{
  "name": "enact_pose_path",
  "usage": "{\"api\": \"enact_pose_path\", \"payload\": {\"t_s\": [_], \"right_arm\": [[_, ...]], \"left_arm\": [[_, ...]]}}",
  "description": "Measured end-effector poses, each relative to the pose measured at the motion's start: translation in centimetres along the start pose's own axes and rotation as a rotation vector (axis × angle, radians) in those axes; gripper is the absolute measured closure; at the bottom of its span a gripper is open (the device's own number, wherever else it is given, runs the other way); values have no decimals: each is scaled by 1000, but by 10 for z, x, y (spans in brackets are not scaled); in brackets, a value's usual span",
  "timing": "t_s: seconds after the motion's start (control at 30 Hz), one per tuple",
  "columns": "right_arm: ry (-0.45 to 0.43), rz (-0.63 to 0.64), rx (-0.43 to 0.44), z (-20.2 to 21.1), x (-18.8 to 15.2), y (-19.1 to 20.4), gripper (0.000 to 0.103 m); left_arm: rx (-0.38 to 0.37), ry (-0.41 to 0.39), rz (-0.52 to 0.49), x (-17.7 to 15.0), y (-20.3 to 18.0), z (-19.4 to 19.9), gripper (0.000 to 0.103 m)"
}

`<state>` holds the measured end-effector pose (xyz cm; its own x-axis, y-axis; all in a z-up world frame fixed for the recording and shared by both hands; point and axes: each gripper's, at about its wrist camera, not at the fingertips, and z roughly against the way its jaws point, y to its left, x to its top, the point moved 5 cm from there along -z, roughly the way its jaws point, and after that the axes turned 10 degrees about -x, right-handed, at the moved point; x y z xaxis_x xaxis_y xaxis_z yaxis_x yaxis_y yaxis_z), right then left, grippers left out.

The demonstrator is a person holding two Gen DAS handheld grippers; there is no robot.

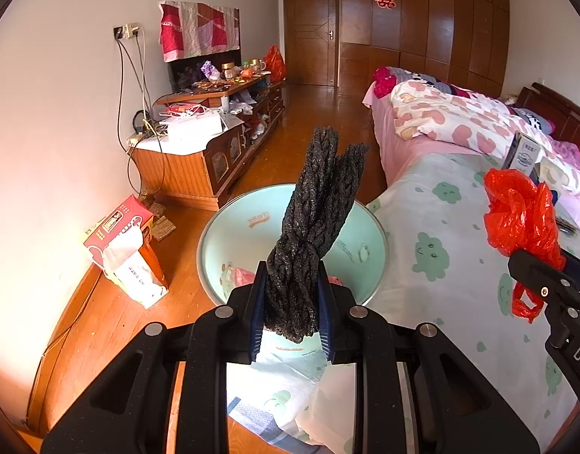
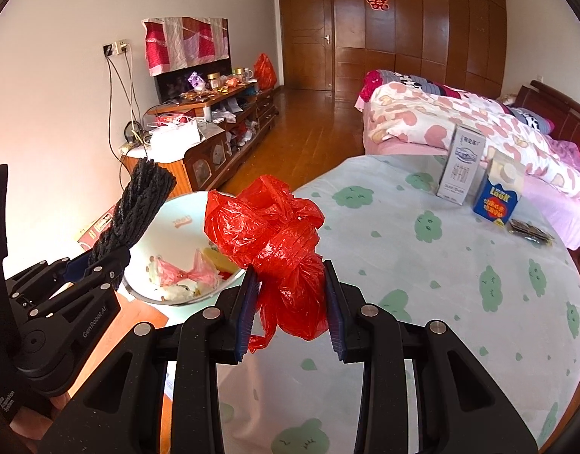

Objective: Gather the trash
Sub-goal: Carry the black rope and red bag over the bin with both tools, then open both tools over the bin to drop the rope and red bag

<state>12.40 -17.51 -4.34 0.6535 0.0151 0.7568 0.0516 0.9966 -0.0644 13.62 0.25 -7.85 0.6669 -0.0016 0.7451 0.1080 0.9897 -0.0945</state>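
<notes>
Between the left jaws: the left gripper is clamped on a dark grey braided rope, folded into a bundle of thick plaits with frayed ends.
Rope position: its folded lower end hangs just below the blue pads, and the two frayed ends stand up and forward, past the jaw tips.
Between the right jaws: the right gripper is clamped on a crumpled red plastic bag, thin, glossy and creased.
Bag position: most of it bulges above and ahead of the jaw tips, and a torn strip dangles below the left pad.
Ahead of the left jaws: a pale green basin with a metal rim, directly beyond and below the rope.
Basin contents: in the right wrist view, pink wrappers and pale scraps lie in the bottom.
Below the right jaws: a round worktop under a pale cloth printed with green cloud faces.
Ahead and right of the right jaws: a grey-white carton standing upright, a blue carton just beside it, and a small dark packet lying flat nearby.
Gripper relation: the left gripper is to the left of the right one, apart from it.
</notes>
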Motion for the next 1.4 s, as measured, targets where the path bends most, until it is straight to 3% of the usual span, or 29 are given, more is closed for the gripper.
{"api": "enact_pose_path", "payload": {"t_s": [0.87, 1.4], "right_arm": [[30, 11, 73, -49, 26, 55, 69], [183, -17, 145, -110, 33, 72, 66]], "left_arm": [[60, 65, 84, -1, 44, -39, 80], [92, 146, 93, -2, 55, -82, 80]]}}
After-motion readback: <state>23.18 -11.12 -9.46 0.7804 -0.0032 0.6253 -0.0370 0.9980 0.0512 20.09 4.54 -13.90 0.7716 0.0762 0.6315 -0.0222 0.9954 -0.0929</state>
